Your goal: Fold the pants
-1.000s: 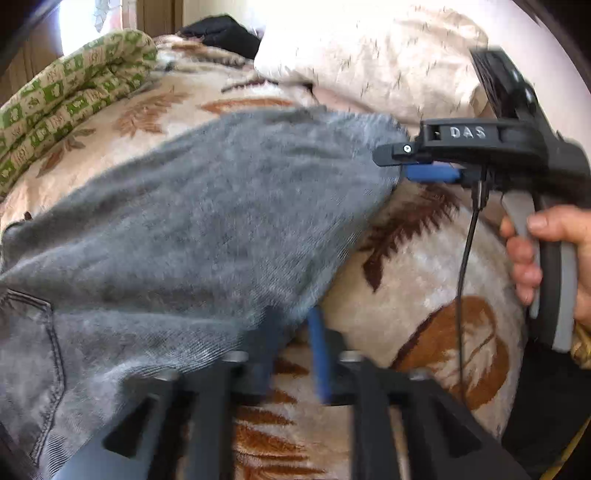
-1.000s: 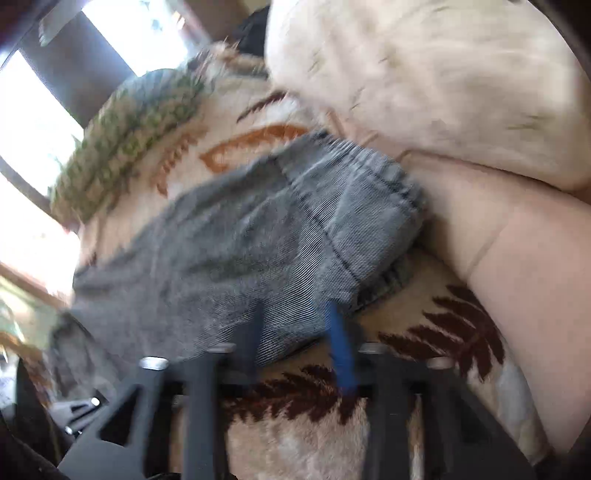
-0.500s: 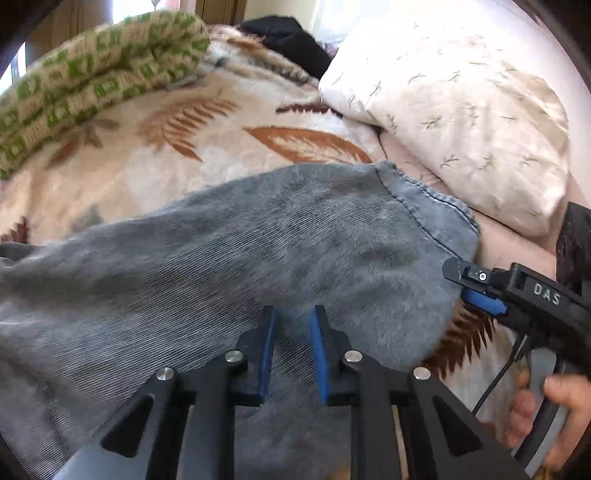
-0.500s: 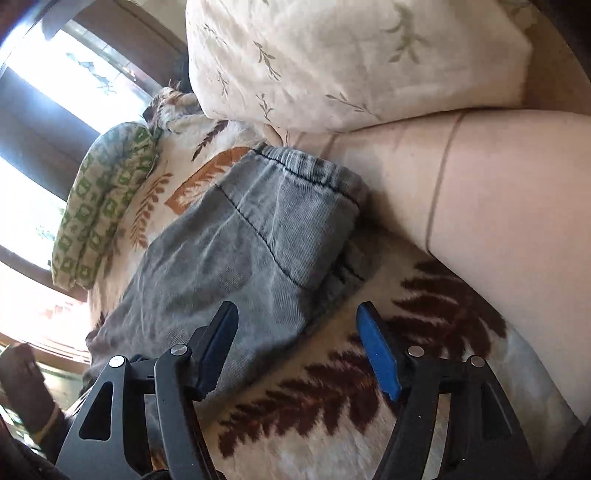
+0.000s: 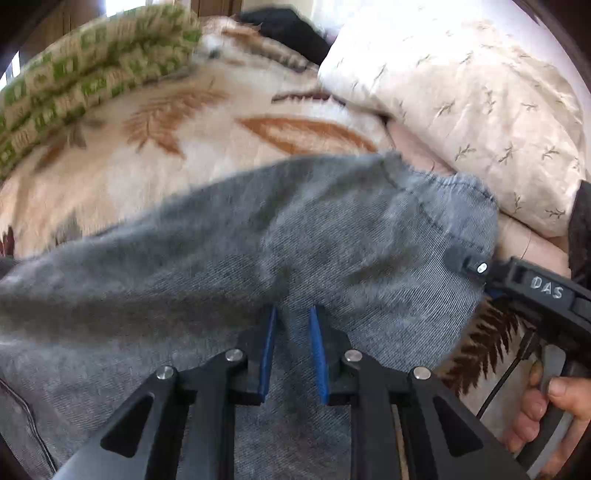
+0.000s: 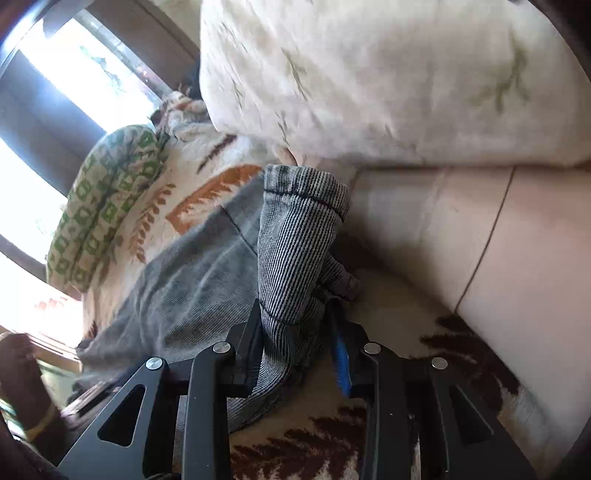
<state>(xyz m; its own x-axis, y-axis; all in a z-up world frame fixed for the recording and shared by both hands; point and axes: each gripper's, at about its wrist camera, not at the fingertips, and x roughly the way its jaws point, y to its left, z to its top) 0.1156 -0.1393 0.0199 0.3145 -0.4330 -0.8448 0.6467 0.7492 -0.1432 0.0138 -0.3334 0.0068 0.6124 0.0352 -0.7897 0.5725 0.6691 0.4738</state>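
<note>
- While the grey pants (image 5: 229,258) lie across the leaf-patterned blanket (image 5: 207,122) on the bed, both grippers are at the hem end of a leg, near the pillow (image 5: 472,99).
- The left gripper (image 5: 291,332) has its two blue pads (image 5: 266,354) set close together, with a narrow band of the grey cloth between them; the picture is a little blurred, so I cannot tell if the pads really press the cloth or only rest on top of it.
- In the right wrist view, the right gripper (image 6: 299,332) pinches a bunch of the pant leg (image 6: 295,258), and the cloth stands up between its fingers (image 6: 341,354) in a raised fold with the stitched hem (image 6: 306,184) at the top.
- In the left wrist view the right gripper (image 5: 469,264) shows at the right edge of the pants, with the person's right hand (image 5: 550,410) around its handle.
- The pillow is just beside the hem, and a plain beige sheet (image 6: 480,236) lies under it.
- A green and white patterned cloth (image 5: 85,74) lies rolled at the far side of the blanket, well apart from the pants.
- A dark garment (image 5: 288,27) lies behind the pillow.
</note>
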